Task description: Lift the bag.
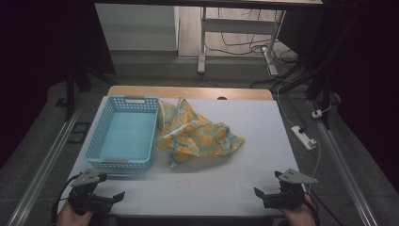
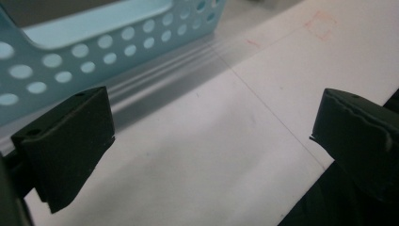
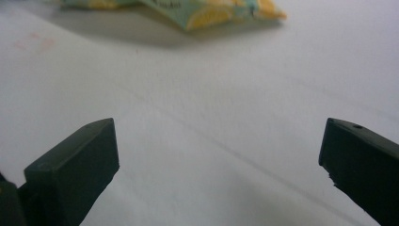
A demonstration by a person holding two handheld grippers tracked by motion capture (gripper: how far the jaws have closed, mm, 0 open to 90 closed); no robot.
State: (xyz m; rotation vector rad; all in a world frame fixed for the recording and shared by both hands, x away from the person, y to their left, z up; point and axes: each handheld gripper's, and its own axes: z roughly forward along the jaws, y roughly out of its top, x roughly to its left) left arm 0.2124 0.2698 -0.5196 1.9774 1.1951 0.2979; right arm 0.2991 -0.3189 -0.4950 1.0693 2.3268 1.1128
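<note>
A light blue perforated basket (image 1: 123,133) stands empty on the left half of the white table (image 1: 254,132). Beside it, to the right, lies a crumpled cloth (image 1: 197,134) printed with yellow lemons on pale green; one edge rests against the basket's right wall. My left gripper (image 1: 106,188) sits at the table's front left corner, open, just in front of the basket (image 2: 94,42). My right gripper (image 1: 266,186) rests at the front right, open, with nothing between its jaws. The cloth's near edge (image 3: 207,12) lies well ahead of the right gripper (image 3: 219,148).
Behind the table's wooden far edge (image 1: 188,92) stand a white desk frame (image 1: 235,33) and loose cables on the floor. A white power strip (image 1: 303,136) lies off the table's right side. Metal rails (image 1: 42,160) run along both sides.
</note>
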